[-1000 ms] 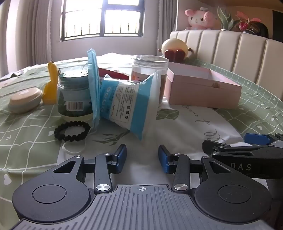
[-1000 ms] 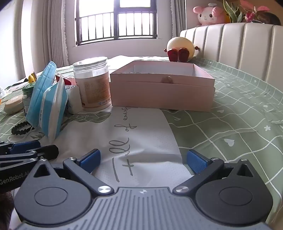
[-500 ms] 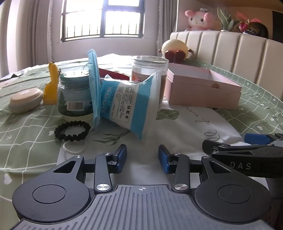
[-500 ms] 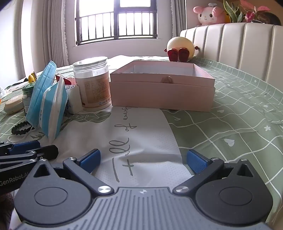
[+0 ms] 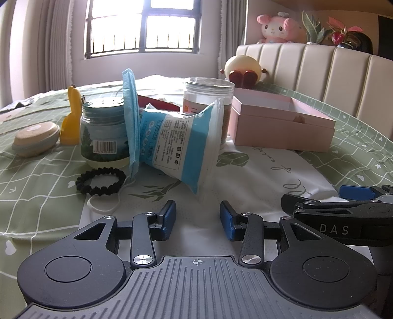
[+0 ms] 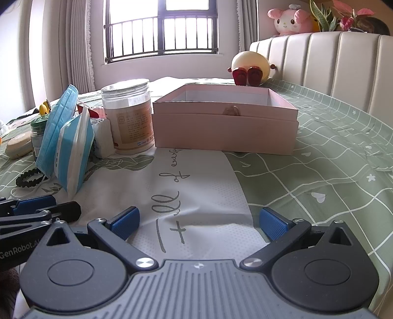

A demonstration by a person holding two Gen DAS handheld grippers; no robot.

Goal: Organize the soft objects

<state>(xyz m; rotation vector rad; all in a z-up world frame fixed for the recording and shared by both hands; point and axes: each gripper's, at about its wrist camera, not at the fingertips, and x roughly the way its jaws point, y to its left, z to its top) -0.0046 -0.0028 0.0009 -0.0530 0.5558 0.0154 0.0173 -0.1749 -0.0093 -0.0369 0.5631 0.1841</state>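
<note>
Nearest the cameras, the left gripper [image 5: 198, 219] stood with its jaws parted and nothing between the blue pads, hovering low over the white printed cloth panel [image 6: 194, 186]. The right gripper [image 6: 198, 220] stood beside it with jaws spread wider, likewise empty. Both were over the green checked tablecloth [image 6: 331, 157] covering the bench.

Just beyond the left gripper, a black beaded hair tie [image 5: 100, 181] lay flat on the cloth, next to a loose white ear loop. Behind it, a blue and white soft plastic pack [image 5: 181, 144] leaned tilted, one corner resting on the white panel. A light blue pleated face mask [image 5: 131, 122] stood on edge against the pack's left side. Touching the mask from behind was a glass jar with a green label and barcode [image 5: 104, 133]. To the left of that jar sat a round beige compact case [image 5: 34, 139] and a yellow rabbit-shaped figure [image 5: 72, 115].

Farther back stood a clear plastic jar with a pale label [image 6: 129, 120], just beside an open pink cardboard box [image 6: 224, 127]; what lay inside could not be made out. At the far edge sat a cream round plush toy with red feet [image 6: 249, 66]. A pink and white plush rabbit [image 6: 289, 22] rested on the cream padded headboard [image 6: 343, 68].
</note>
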